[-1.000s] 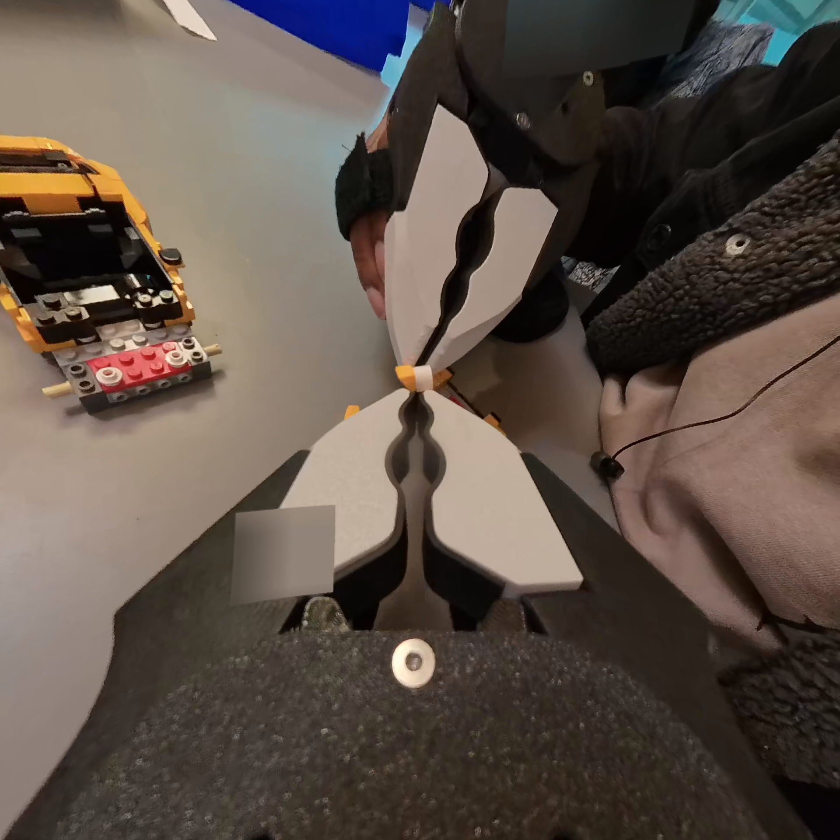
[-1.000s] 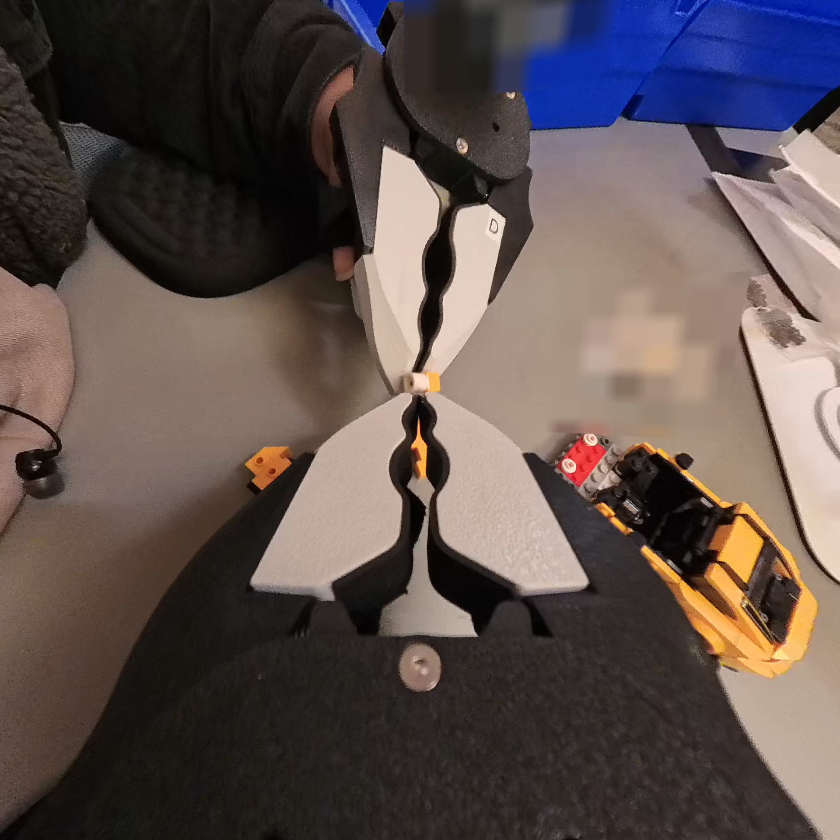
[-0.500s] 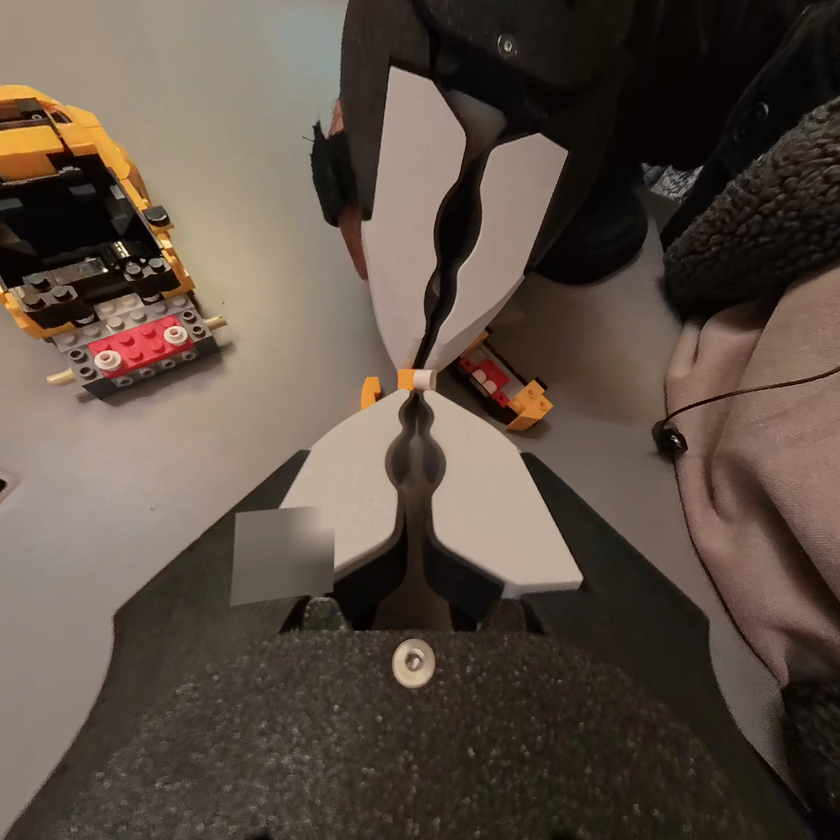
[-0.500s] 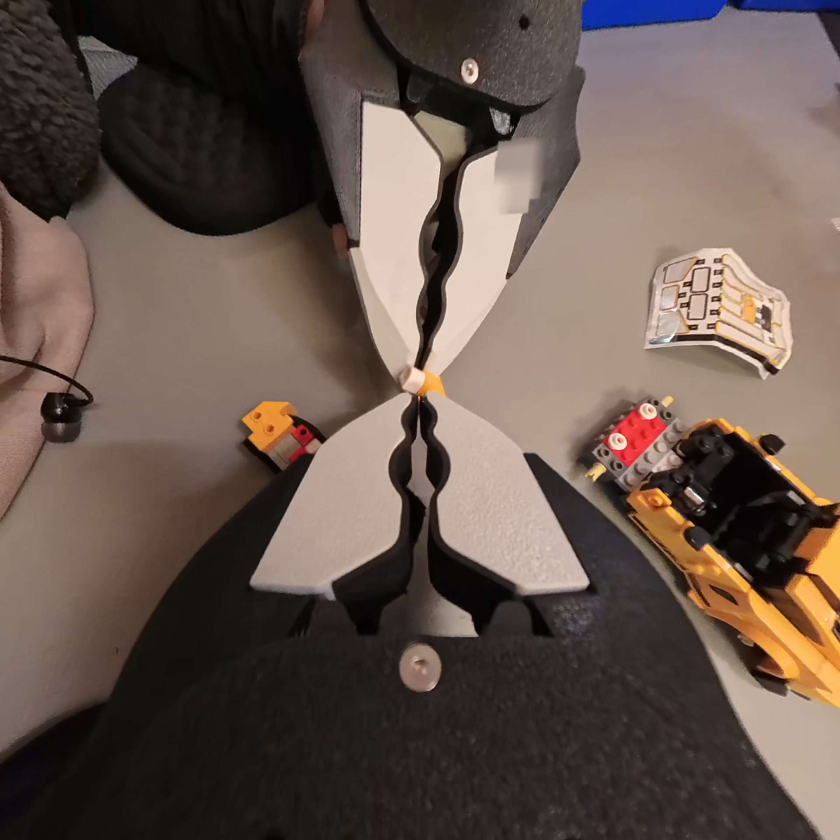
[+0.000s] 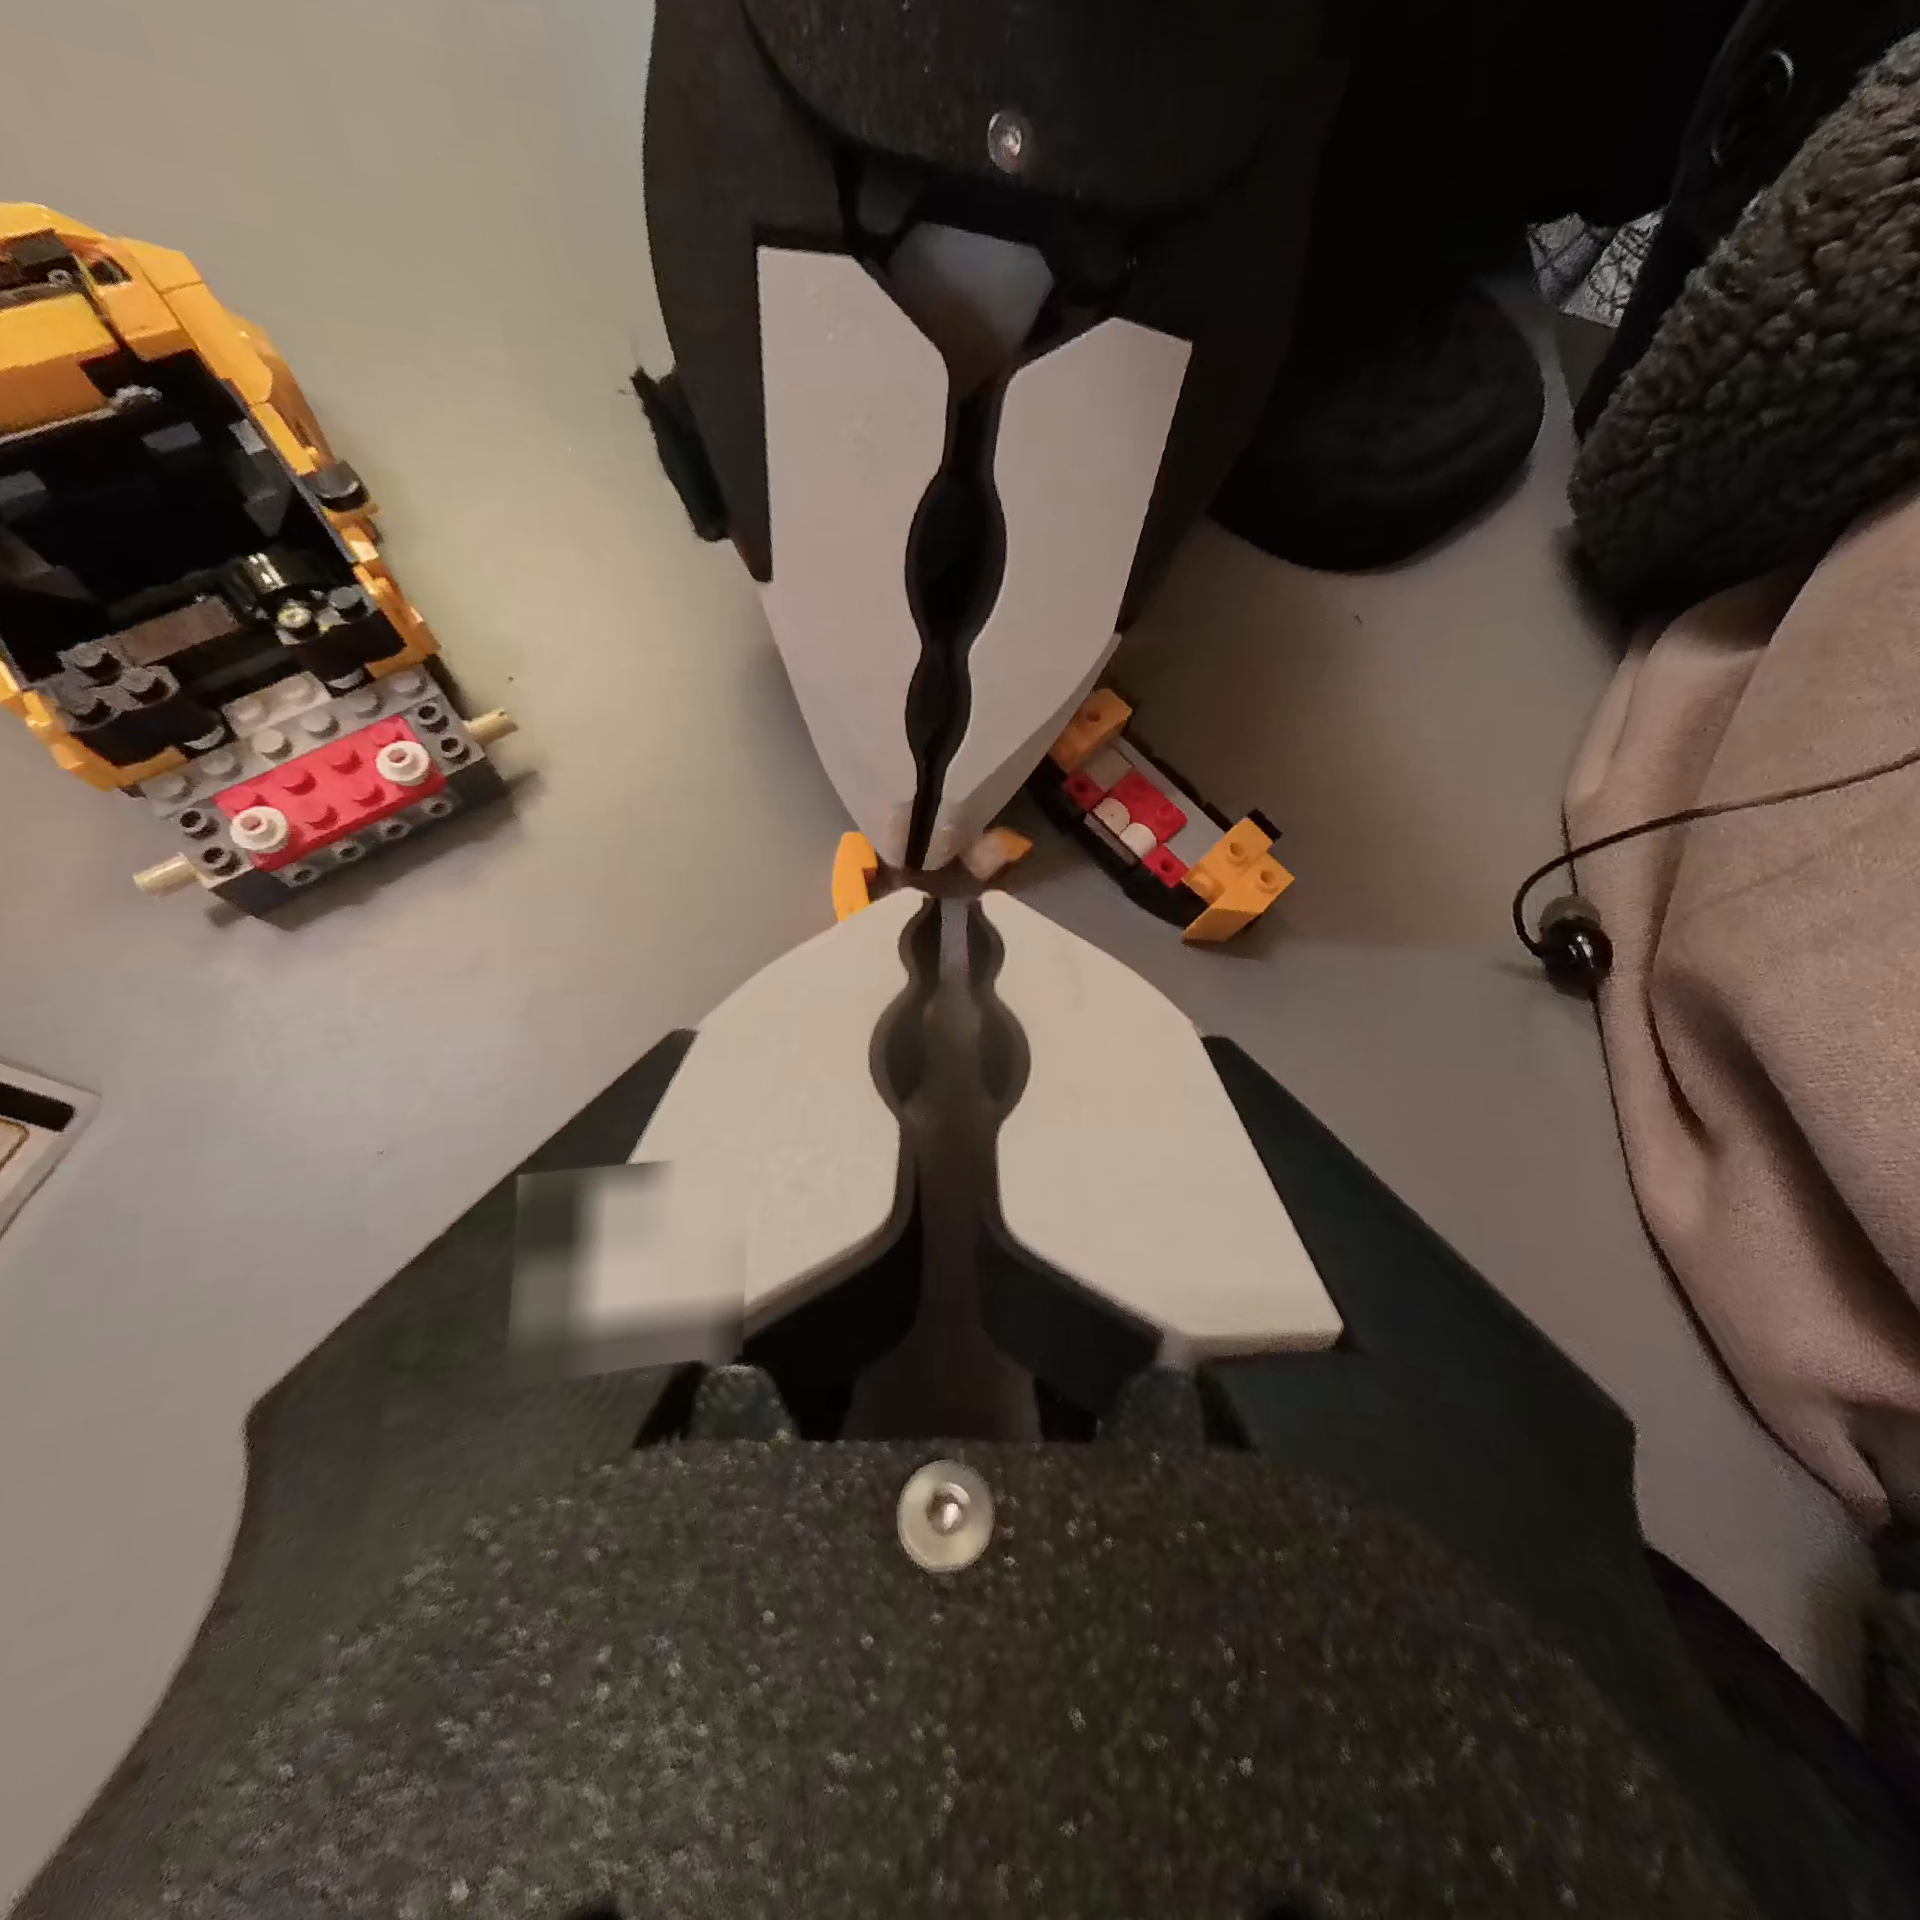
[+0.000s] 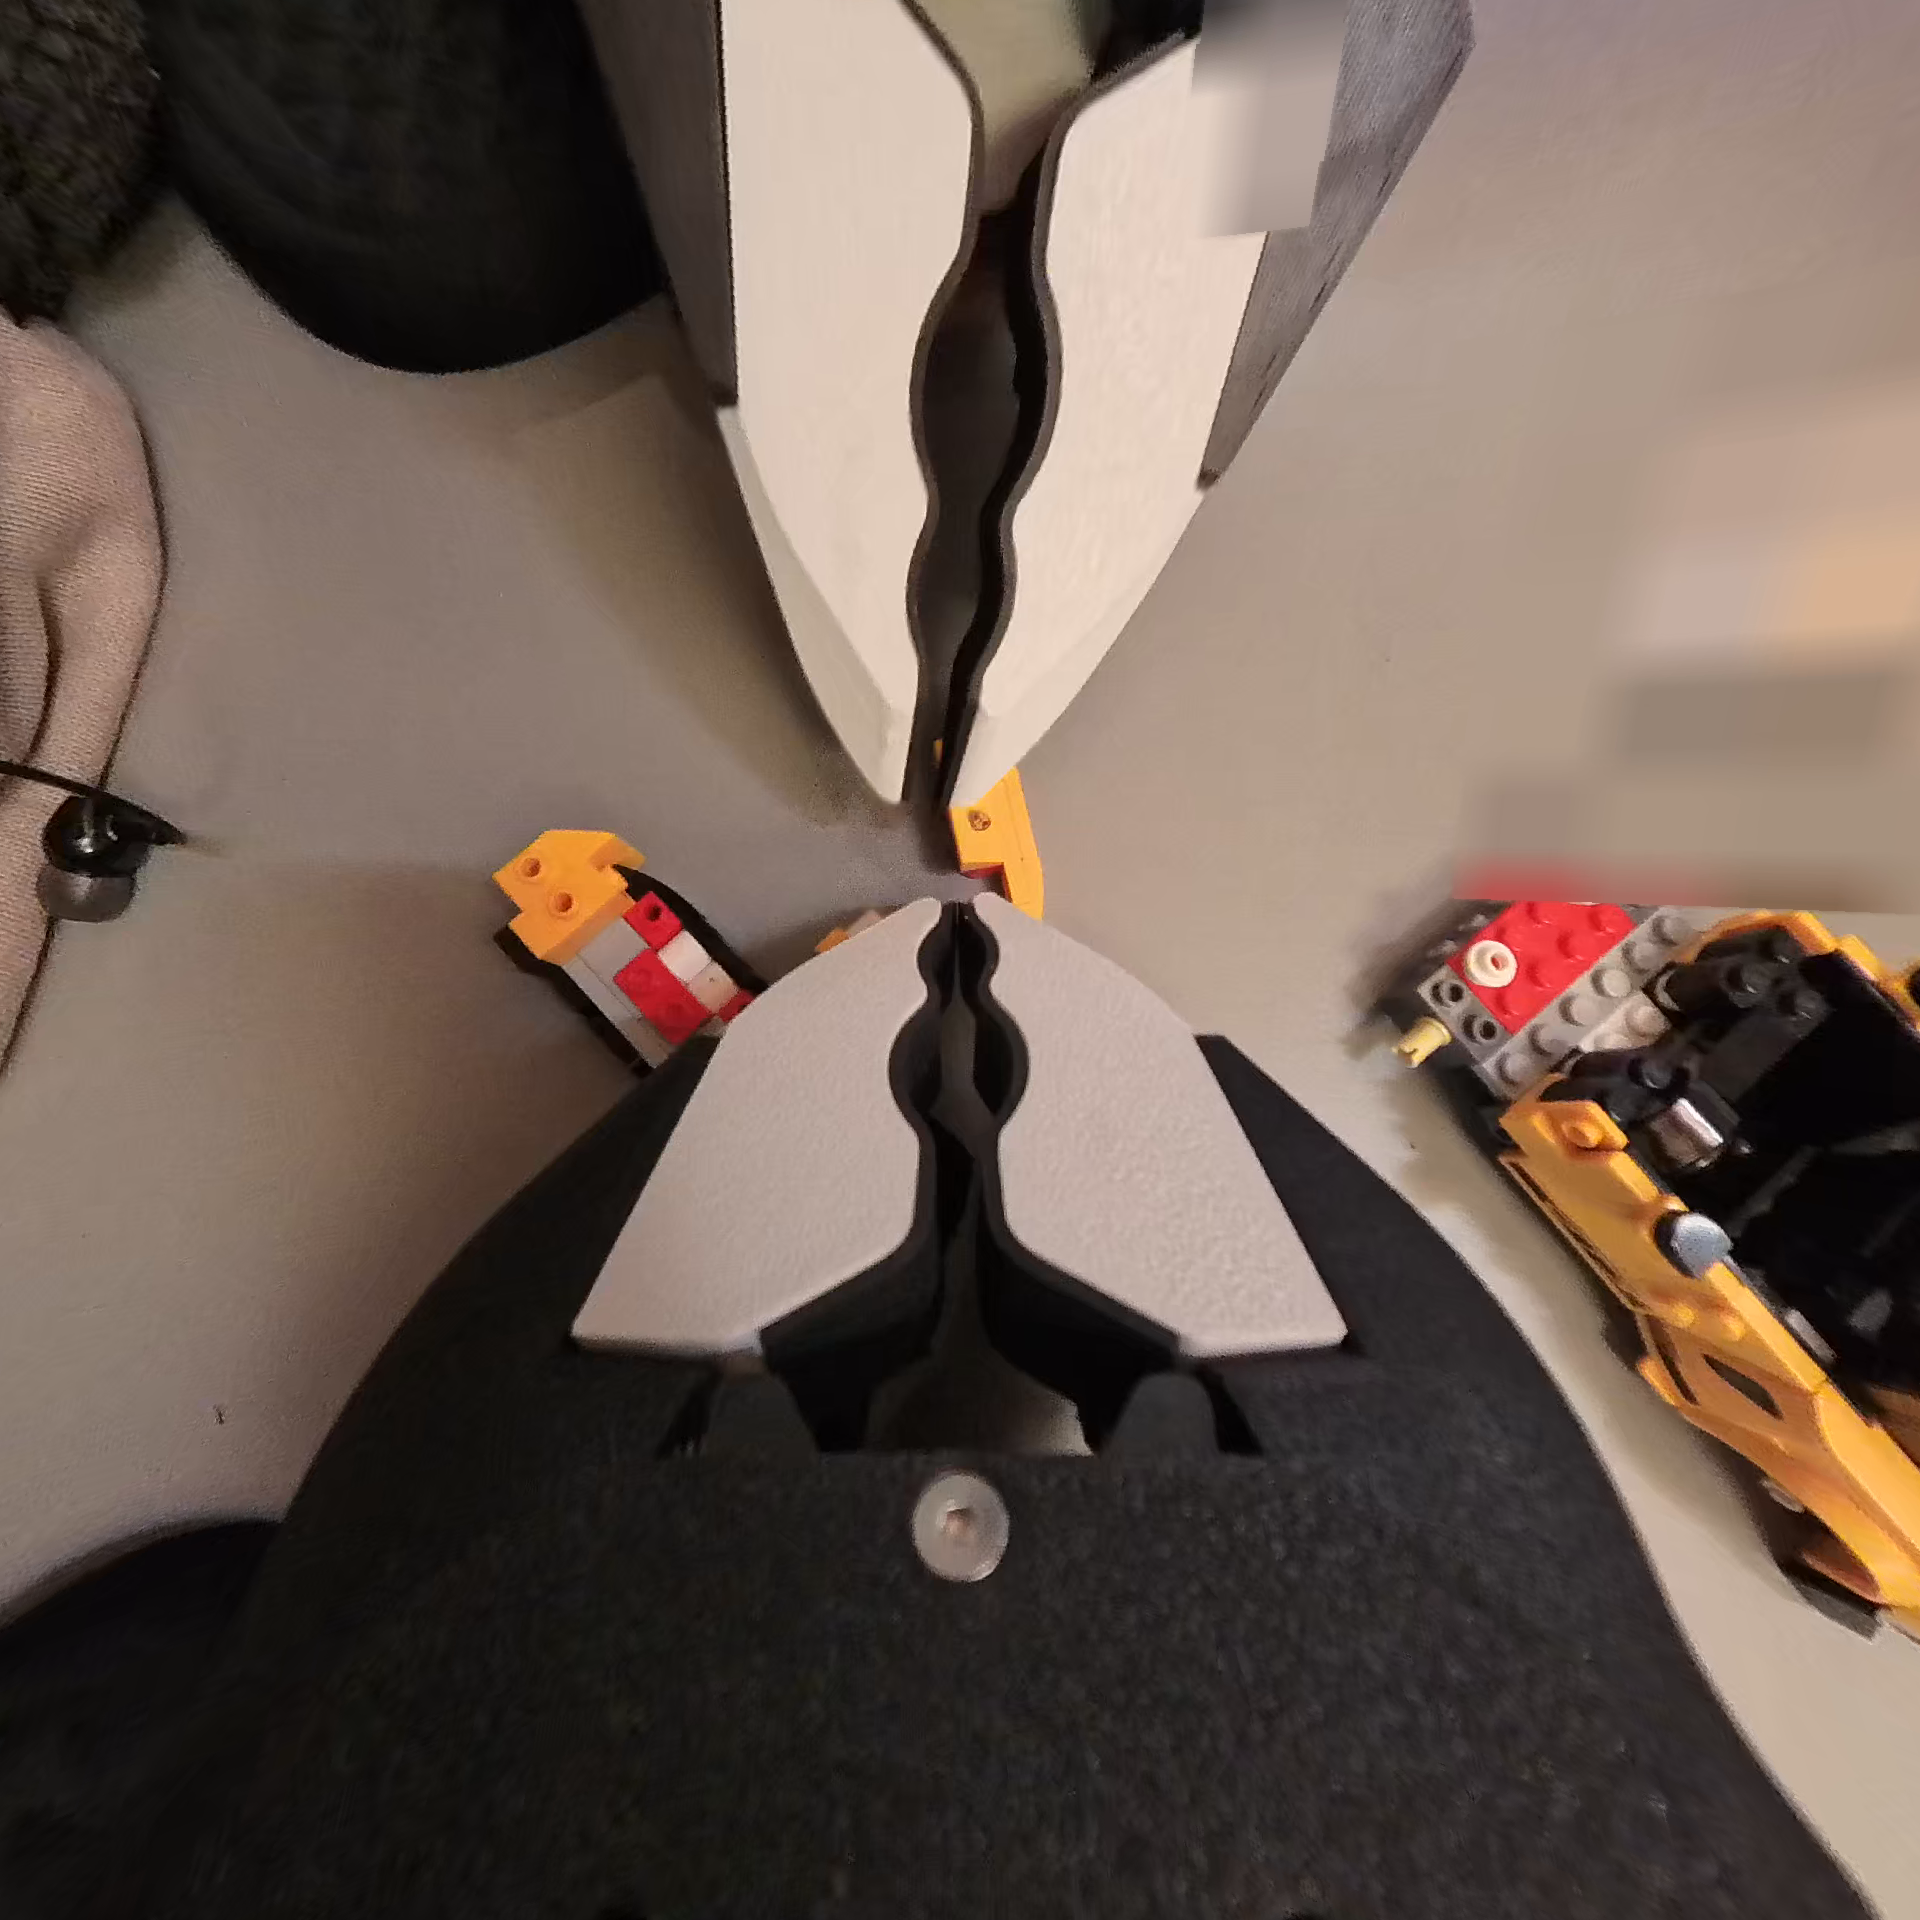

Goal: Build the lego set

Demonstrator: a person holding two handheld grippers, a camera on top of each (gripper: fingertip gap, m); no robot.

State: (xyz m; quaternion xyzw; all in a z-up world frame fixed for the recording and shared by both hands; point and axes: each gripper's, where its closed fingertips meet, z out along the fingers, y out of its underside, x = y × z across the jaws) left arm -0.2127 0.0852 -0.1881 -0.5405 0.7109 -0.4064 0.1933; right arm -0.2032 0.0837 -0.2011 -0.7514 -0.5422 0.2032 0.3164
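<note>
Both grippers have dropped closer to the grey table (image 5: 540, 208), tips almost meeting. Left gripper (image 5: 940, 902) looks pressed together; right gripper (image 6: 961, 904) too, with a small orange piece (image 6: 992, 831) between them. Yellow lego car (image 5: 156, 582) sits well apart.

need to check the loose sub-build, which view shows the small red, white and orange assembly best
The left wrist view: the small assembly lies nearly whole beside the right tool. In the right wrist view its far end hides behind that tool's own finger.
</note>
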